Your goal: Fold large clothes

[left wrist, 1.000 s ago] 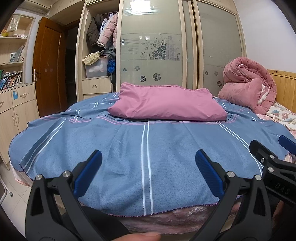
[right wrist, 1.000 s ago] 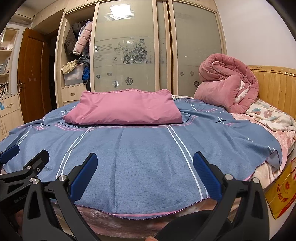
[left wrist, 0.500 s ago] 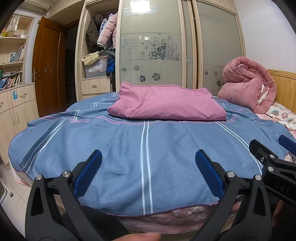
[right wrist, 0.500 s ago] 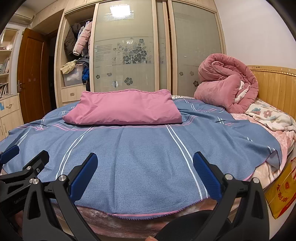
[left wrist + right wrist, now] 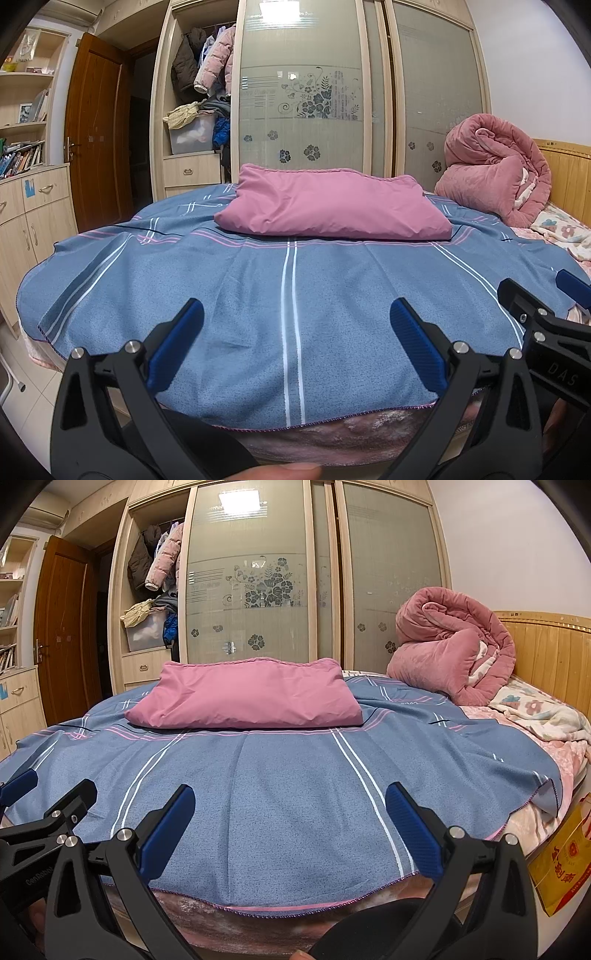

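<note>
A large blue cloth with white and pink stripes (image 5: 258, 295) lies spread flat over the bed; it also shows in the right wrist view (image 5: 280, 782). A folded pink cloth (image 5: 332, 206) rests on its far side, also seen in the right wrist view (image 5: 247, 694). My left gripper (image 5: 295, 343) is open and empty, above the cloth's near hem. My right gripper (image 5: 290, 823) is open and empty beside it, also above the near hem. Each gripper shows at the edge of the other's view.
A rolled pink quilt (image 5: 454, 657) and a floral blanket (image 5: 539, 712) lie by the wooden headboard at right. A wardrobe with sliding glass doors (image 5: 306, 96) stands behind the bed. A yellow box (image 5: 561, 867) sits on the floor at right. Cabinets (image 5: 33, 214) stand at left.
</note>
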The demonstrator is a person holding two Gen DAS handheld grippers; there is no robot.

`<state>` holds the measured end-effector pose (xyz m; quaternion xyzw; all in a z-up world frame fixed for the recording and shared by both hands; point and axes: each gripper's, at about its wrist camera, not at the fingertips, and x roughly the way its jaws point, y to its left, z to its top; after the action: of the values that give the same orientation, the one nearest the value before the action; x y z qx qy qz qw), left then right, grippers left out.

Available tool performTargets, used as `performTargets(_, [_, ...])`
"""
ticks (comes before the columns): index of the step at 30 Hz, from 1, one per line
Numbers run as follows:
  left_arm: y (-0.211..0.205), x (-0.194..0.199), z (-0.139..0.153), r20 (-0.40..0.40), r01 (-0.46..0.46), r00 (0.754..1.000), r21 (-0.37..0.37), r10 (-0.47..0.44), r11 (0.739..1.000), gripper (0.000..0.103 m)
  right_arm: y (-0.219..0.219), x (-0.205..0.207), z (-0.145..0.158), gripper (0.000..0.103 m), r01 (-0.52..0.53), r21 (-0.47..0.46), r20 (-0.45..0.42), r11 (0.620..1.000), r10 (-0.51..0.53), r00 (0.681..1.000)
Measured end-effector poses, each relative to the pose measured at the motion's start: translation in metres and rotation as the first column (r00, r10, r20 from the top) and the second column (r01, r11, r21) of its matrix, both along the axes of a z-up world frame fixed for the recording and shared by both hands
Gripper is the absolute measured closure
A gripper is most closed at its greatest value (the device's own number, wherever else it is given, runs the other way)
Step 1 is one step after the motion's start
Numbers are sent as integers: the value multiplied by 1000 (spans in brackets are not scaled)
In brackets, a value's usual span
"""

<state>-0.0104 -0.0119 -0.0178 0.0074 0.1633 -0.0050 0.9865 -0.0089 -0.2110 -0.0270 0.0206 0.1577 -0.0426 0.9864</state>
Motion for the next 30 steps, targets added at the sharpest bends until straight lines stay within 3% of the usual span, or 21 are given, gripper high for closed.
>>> performTargets(30, [-2,-2,1,4,1,1000,-3,-1,1000,2,-1,0,-1,1,0,-6,-1,1000,0,1000])
